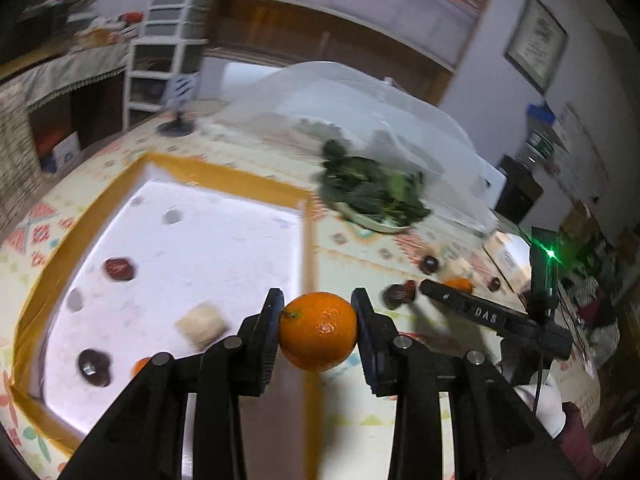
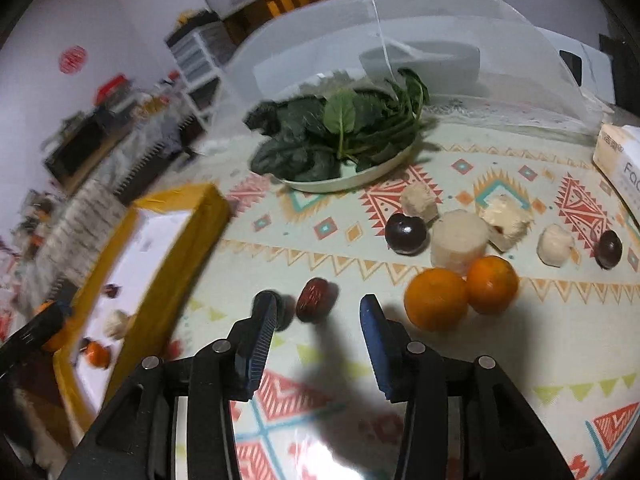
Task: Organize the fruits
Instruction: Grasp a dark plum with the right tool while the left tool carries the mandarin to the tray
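Patterned cloth (image 2: 320, 240) covers the table. At bottom centre of the left wrist view, the left gripper (image 1: 318, 332) clamps an orange (image 1: 318, 332) over the yellow-rimmed tray's (image 1: 308, 248) right edge. At lower centre of the right wrist view, the right gripper (image 2: 318, 320) stands partly open and empty, a red date (image 2: 316, 300) lying just beyond its tips. Two oranges (image 2: 436, 298) sit to the right, with a plate of greens (image 2: 340, 144) farther back.

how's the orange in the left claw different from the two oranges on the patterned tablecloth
The round orange is clamped between the left claw's pads, above the yellow-rimmed white tray's edge; the pair of oranges rests on the patterned tablecloth, ungripped. The held one is alone; the pair touch each other. All look alike in colour and size.
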The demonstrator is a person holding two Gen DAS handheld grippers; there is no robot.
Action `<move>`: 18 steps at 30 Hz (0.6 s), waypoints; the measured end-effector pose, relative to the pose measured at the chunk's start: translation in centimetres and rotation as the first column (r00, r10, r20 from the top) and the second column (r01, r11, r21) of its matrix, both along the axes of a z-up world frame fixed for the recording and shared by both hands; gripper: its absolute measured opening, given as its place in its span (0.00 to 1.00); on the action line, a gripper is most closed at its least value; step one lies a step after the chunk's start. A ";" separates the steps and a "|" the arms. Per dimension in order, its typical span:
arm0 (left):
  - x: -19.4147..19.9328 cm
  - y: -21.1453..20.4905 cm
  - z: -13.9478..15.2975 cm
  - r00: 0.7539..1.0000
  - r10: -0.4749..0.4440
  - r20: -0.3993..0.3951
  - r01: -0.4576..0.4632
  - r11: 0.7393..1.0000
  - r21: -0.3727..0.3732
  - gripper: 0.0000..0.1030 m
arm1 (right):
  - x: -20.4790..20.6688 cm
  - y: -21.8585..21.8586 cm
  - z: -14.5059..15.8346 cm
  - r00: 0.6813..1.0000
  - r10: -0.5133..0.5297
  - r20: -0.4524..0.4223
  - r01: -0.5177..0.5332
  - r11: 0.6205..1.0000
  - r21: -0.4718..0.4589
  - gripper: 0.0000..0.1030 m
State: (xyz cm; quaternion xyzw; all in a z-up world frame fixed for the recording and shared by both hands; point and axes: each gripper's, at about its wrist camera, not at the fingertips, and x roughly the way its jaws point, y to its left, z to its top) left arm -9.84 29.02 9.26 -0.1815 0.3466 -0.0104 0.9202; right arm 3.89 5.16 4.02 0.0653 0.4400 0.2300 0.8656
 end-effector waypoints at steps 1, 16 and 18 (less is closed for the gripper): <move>-0.3 0.7 -0.1 1.000 0.015 -0.002 -0.015 1.000 -0.001 0.33 | 0.0 0.2 0.1 1.000 0.002 0.000 -0.002 1.000 0.010 0.46; -2.6 6.1 -2.0 0.996 0.091 -0.016 -0.091 0.995 -0.032 0.33 | -0.9 6.1 -1.2 0.996 0.082 0.044 -0.072 0.980 -0.187 0.23; -2.7 6.8 -2.0 0.995 0.100 -0.017 -0.101 0.994 -0.040 0.33 | -1.2 5.9 -0.8 0.996 0.076 0.044 -0.068 0.985 -0.158 0.23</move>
